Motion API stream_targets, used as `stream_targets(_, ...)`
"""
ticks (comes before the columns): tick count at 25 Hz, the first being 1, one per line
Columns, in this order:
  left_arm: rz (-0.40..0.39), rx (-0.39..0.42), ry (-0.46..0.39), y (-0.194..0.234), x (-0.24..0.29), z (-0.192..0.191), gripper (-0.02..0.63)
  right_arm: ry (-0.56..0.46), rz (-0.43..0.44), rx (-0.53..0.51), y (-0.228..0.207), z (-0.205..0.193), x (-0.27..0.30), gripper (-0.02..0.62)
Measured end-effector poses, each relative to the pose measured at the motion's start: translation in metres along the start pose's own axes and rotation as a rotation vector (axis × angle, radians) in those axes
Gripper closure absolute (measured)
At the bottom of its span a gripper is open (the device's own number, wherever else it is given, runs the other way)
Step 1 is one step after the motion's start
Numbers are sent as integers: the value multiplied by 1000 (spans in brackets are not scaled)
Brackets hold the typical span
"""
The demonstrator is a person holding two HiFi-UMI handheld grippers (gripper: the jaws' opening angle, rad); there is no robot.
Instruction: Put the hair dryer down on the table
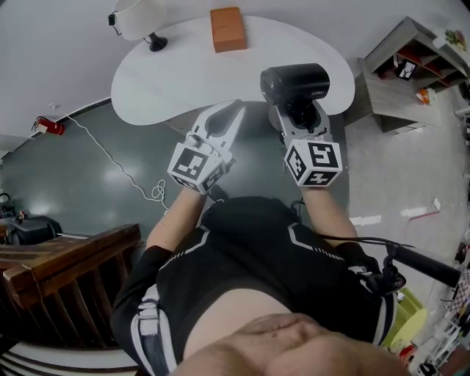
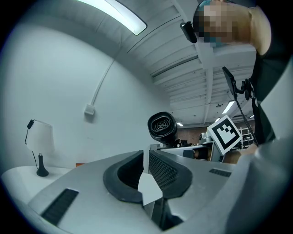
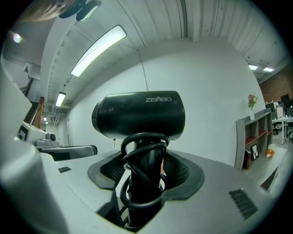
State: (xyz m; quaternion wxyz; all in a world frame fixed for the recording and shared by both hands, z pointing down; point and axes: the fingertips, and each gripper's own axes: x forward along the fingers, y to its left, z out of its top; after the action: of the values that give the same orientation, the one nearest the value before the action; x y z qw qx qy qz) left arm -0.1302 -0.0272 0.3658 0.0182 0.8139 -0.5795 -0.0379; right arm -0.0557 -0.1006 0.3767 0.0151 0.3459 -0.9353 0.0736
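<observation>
The black hair dryer [image 1: 295, 81] stands upright in my right gripper [image 1: 302, 117], held over the near edge of the white table [image 1: 176, 81]. In the right gripper view the jaws are shut on the handle of the hair dryer [image 3: 139, 114], and its cord is looped round that handle between the pads of my right gripper [image 3: 144, 170]. My left gripper [image 1: 233, 111] hovers just to the left, shut and holding nothing. In the left gripper view, the jaws of my left gripper [image 2: 147, 170] meet, and the hair dryer [image 2: 161, 126] shows end-on beyond them.
On the table stand an orange box [image 1: 228, 29] at the back and a white lamp [image 1: 139, 18] at the far left. A wooden shelf unit [image 1: 411, 70] stands to the right. A white cable [image 1: 125, 176] trails over the dark floor, and a wooden railing [image 1: 66, 279] lies at the lower left.
</observation>
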Motion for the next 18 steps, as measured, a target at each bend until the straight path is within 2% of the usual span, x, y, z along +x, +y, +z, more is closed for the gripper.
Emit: stream_targets(18,-60,15,27,91,-53,-3,572,2,-108,98,76,-27,60,330)
